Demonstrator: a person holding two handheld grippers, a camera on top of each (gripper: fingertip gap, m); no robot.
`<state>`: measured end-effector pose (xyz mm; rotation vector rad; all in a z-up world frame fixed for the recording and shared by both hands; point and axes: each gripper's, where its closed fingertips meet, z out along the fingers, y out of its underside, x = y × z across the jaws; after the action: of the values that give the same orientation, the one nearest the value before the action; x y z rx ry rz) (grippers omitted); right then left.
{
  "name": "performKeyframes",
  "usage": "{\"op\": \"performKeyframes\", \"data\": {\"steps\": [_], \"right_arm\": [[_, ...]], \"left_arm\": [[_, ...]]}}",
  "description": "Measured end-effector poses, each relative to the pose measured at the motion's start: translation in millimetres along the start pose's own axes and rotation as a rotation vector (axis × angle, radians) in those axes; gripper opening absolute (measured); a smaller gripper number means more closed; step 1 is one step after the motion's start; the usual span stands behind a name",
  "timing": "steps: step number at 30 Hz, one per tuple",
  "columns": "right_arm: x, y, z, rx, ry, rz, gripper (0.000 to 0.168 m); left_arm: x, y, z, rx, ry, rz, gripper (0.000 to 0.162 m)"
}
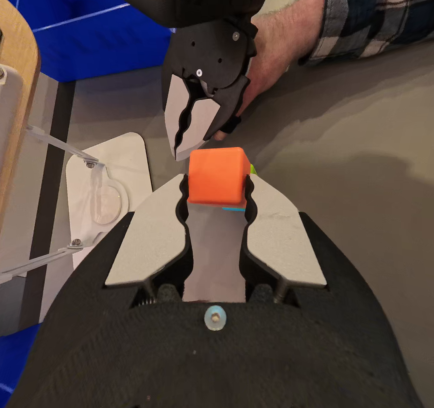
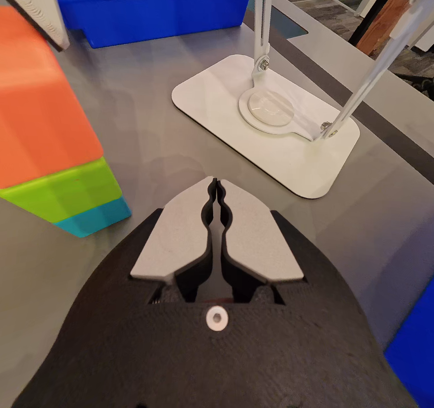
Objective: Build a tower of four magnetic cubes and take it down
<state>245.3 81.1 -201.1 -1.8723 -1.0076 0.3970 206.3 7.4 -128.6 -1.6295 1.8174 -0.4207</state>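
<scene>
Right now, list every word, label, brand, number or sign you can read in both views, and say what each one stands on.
None: no writing, number or sign shows in either view.
orange cube, green cube, teal cube: plain faces.
left gripper, right gripper: no markings.
white stand base and blue bin: bare.

The right gripper (image 2: 216, 180) hangs over the grey table (image 2: 145, 115), jaws pressed together and empty. At left an orange cube (image 2: 35, 105) tops a green cube (image 2: 70, 190) and a blue cube (image 2: 98, 218); a white stand base (image 2: 293, 162) lies ahead
</scene>
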Motion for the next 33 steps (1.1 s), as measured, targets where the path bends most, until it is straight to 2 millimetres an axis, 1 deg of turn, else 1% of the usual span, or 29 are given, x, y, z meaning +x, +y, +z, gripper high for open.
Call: {"op": "performKeyframes", "data": {"steps": [5, 7, 8, 9, 10, 11, 13, 14, 15, 17, 18, 19, 20, 21, 22, 23, 24, 26, 27, 28, 30, 33], "right_arm": [[2, 0, -1, 0.003, 0.003, 0.007, 0.000], [2, 1, 0, 0.000, 0.004, 0.005, 0.000], [2, 1, -1, 0.000, 0.005, 0.006, 0.000], [3, 1, -1, 0.000, 0.005, 0.007, 0.000], [3, 1, -1, -0.001, 0.006, 0.008, 0.000], [3, 1, -1, 0.000, 0.008, 0.009, 0.000], [3, 1, -1, 0.003, 0.005, 0.013, 0.000], [3, 1, -1, 0.002, 0.003, 0.012, 0.000], [2, 1, 0, -0.001, 0.002, 0.009, 0.000], [0, 1, 1, -0.006, -0.001, 0.002, 0.000], [0, 1, 1, -0.006, -0.002, 0.000, 0.000], [0, 1, 1, -0.006, -0.001, 0.000, 0.000], [0, 1, 1, -0.005, -0.001, 0.003, 0.000], [0, 1, 1, -0.004, -0.001, 0.005, 0.000], [1, 1, 1, -0.003, -0.001, 0.007, 0.000], [1, 1, 1, -0.003, -0.002, 0.008, 0.000], [1, 2, 0, -0.004, -0.003, 0.009, 0.000], [0, 2, 1, -0.006, -0.004, 0.008, 0.000], [1, 2, 1, -0.008, -0.004, 0.008, 0.000], [1, 2, 1, -0.008, -0.005, 0.008, 0.000], [1, 2, 0, -0.008, -0.007, 0.013, 0.000], [1, 3, 0, -0.009, -0.010, 0.018, 0.000]], "left_arm": [[0, 2, -2, 0.033, -0.019, 0.011, 0.047], [-2, 0, -4, 0.051, -0.049, 0.012, 0.064], [-3, 0, -7, 0.048, -0.051, 0.009, 0.069], [-6, -1, -14, 0.060, -0.074, 0.011, 0.075], [-9, -3, -25, 0.077, -0.093, 0.013, 0.076], [-13, -1, -39, 0.080, -0.105, 0.011, 0.076], [-29, 8, -73, 0.099, -0.172, -0.002, 0.073], [-38, 18, -92, 0.088, -0.202, 0.003, 0.067], [-49, 34, -109, 0.053, -0.234, 0.000, 0.062], [-83, 76, -139, -0.042, -0.359, -0.044, 0.060], [-89, 98, -148, -0.073, -0.344, -0.072, 0.059], [-96, 120, -153, -0.102, -0.335, -0.120, 0.058], [-107, 143, -158, -0.137, -0.363, -0.166, 0.060], [-112, 165, -158, -0.167, -0.354, -0.215, 0.059], [-112, 186, -155, -0.197, -0.320, -0.256, 0.053], [-112, 206, -151, -0.244, -0.286, -0.271, 0.051], [-109, 222, -146, -0.280, -0.244, -0.243, 0.046], [-108, 246, -135, -0.334, -0.194, -0.183, 0.044], [-104, 255, -130, -0.359, -0.140, -0.161, 0.043], [-99, 258, -125, -0.349, -0.091, -0.140, 0.043], [-95, 256, -117, -0.324, -0.024, -0.137, 0.041], [-90, 257, -111, -0.339, 0.035, -0.100, 0.041]]}}
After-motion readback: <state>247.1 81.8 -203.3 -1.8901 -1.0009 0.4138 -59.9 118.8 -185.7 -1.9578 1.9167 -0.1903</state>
